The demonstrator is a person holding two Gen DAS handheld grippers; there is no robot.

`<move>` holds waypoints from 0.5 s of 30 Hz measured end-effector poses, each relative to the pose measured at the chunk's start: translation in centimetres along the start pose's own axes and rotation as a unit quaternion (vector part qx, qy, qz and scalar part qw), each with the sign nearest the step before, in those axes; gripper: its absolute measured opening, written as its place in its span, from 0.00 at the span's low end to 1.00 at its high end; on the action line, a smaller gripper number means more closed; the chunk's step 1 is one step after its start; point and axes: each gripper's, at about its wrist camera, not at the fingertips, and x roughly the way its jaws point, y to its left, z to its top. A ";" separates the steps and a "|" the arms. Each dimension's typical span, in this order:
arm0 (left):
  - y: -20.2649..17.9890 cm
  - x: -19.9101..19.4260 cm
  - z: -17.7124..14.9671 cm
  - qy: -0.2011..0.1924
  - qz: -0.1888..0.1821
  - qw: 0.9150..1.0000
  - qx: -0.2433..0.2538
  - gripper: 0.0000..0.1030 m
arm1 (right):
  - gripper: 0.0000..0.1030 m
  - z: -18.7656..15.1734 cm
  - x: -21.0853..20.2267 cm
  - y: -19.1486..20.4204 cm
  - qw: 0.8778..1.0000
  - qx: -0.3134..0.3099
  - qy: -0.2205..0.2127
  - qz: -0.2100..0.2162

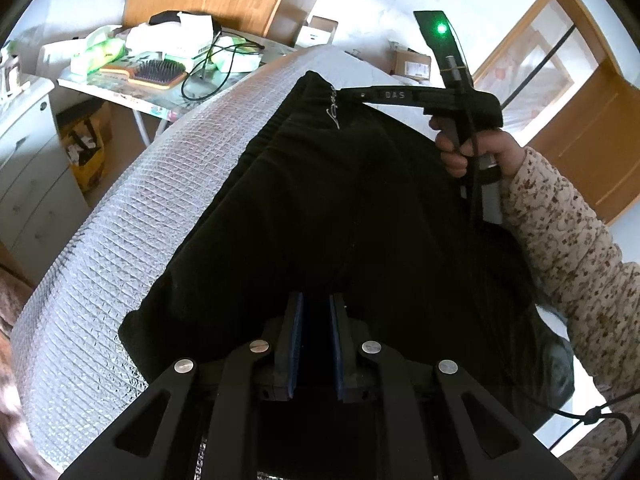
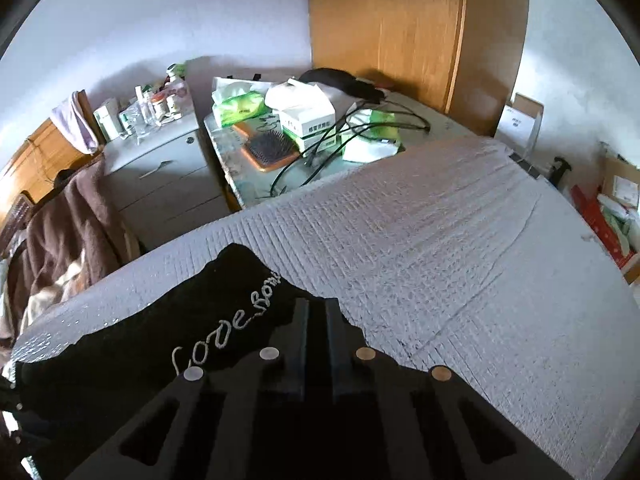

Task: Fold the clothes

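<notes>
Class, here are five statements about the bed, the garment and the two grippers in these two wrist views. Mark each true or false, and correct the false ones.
1. The black garment lies on a silver quilted mat. True.
2. The right gripper holds the garment's edge near the white lettering. True.
3. The hairbrush lies on the mat. False: it lies on the side table beside the mat.
4. The garment is white with black lettering. False: the cloth is black, the lettering white.
5. The left gripper is over the garment, with its blue pads near each other. True.
</notes>
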 end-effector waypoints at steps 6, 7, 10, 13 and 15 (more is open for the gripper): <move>0.3 -0.1 -0.1 -0.004 -0.015 1.000 -0.013 0.13 | 0.10 0.2 -0.9 -0.9 0.999 0.043 0.002 0.013; 0.5 -0.1 0.0 -0.003 -0.021 1.000 -0.020 0.13 | 0.11 0.0 -1.8 -1.1 0.998 0.057 -0.003 0.021; 0.7 -0.2 0.3 0.001 -0.025 0.999 -0.026 0.13 | 0.15 -0.8 -4.6 -1.8 0.997 0.078 -0.021 0.002; -0.1 -0.7 0.9 -0.010 -0.002 1.000 0.001 0.13 | 0.15 -2.0 -7.7 -2.5 0.995 0.092 -0.036 -0.006; -0.6 -1.4 1.6 -0.029 -0.002 0.999 0.017 0.13 | 0.16 -3.3 -10.4 -2.7 0.993 0.104 -0.049 -0.008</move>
